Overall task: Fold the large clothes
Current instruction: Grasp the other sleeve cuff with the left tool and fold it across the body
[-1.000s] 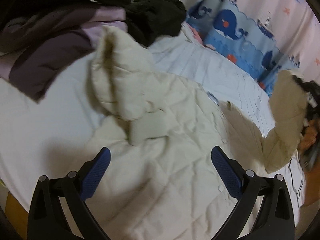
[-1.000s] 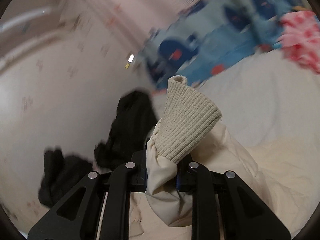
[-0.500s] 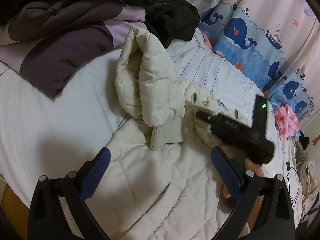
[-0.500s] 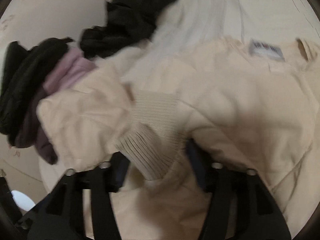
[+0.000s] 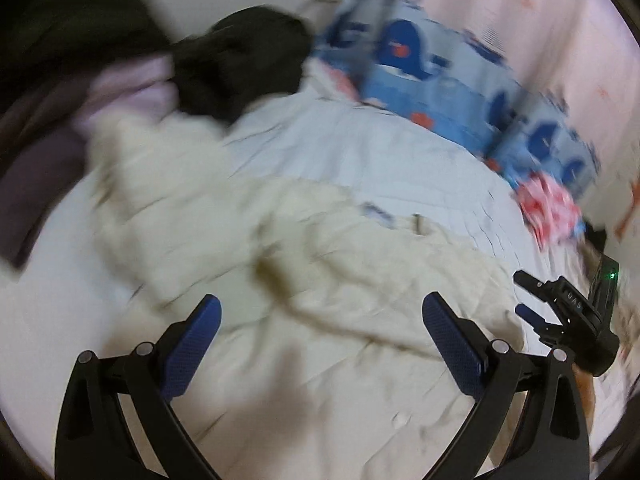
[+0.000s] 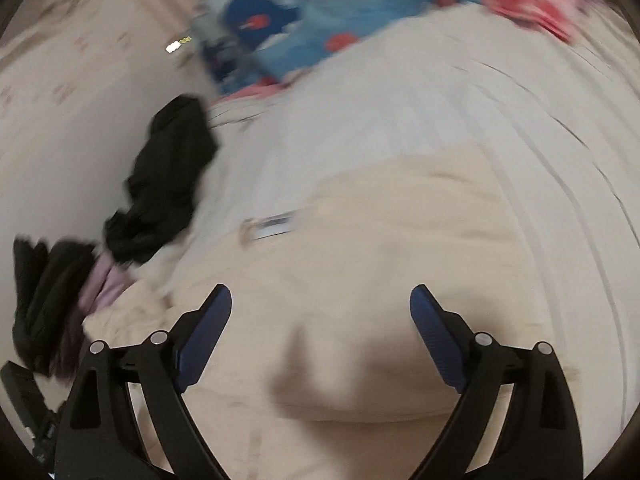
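Observation:
A cream quilted jacket (image 5: 320, 280) lies spread on the white bed, one sleeve folded across its body. Its label shows near the collar in the right wrist view (image 6: 276, 222). My left gripper (image 5: 320, 320) is open and empty, hovering over the jacket's lower part. My right gripper (image 6: 320, 312) is open and empty above the jacket (image 6: 380, 280). It also shows at the right edge of the left wrist view (image 5: 560, 300), beside the jacket. Both views are motion-blurred.
A pile of black and purple clothes (image 5: 120, 60) lies at the far left of the bed, and also shows in the right wrist view (image 6: 160, 192). Blue whale-print cushions (image 5: 420, 72) line the far side. A pink-red cloth (image 5: 552, 208) lies at the right. The wall is behind.
My right gripper carried the cuffed sleeve across the jacket, let it go, opened and pulled back to the right. The sleeve now lies on the jacket. My left gripper stayed open.

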The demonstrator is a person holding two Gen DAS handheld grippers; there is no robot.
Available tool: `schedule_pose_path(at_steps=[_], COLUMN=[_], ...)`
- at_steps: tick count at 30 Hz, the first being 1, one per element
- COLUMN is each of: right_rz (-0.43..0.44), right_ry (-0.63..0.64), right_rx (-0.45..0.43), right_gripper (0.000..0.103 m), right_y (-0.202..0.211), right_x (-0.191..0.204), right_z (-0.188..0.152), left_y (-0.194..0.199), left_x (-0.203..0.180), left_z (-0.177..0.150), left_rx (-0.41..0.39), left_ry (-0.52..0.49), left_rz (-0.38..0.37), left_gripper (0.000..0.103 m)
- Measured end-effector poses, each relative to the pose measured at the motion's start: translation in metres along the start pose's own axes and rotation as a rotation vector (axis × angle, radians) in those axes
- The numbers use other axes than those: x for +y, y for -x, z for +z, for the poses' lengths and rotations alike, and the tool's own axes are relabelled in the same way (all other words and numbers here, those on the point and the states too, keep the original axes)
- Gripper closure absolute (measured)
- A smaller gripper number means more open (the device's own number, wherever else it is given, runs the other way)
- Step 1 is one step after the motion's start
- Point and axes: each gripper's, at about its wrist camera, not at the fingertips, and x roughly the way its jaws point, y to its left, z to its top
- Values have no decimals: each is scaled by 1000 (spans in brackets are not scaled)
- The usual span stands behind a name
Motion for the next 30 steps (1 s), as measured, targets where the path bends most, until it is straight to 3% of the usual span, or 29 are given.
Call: schedule_pose_path(at_steps=[2, 4, 7, 9, 12, 15, 18, 21, 25, 29, 30], right_rz=[-13, 13, -18, -50, -52, 4, 177, 291, 423, 400, 397], right_ry=[-59, -111, -61, -8, 5, -20, -48, -24, -5, 91, 94], right_rx=[10, 45, 78, 90, 89, 68, 56, 60, 158, 243, 259], right_gripper=[16, 15, 15, 14, 14, 14, 14, 7, 7, 7, 7], right_y=[-2, -12, -24, -22, -17, -6, 12, 23, 4, -18, -22], right_x=[-30, -52, -54, -51, -49, -47, -28, 7, 38, 58, 60], right_z=[-2, -10, -17, -21, -26, -27, -31, -51, -85, -112, -115], left_y=[-26, -69, -138, -159, -139, -80, -10, 21, 8, -20, -30], left_x=[-26, -38, -34, -36, -37, -19, 25, 71, 129, 129, 127], left_z=[5, 6, -9, -18, -7, 17, 37, 43, 30, 10, 9], left_rx=[11, 86, 263, 294, 291, 198, 123, 128, 237, 279, 279], left_ry=[-84, -94, -48, -88, -110, -124, -121, -69, 106, 182, 200], left_rz=[24, 55, 107, 166, 101, 58, 33, 26, -9, -61, -26], left_gripper=[6, 6, 6, 6, 6, 6, 6, 6, 6, 6, 6])
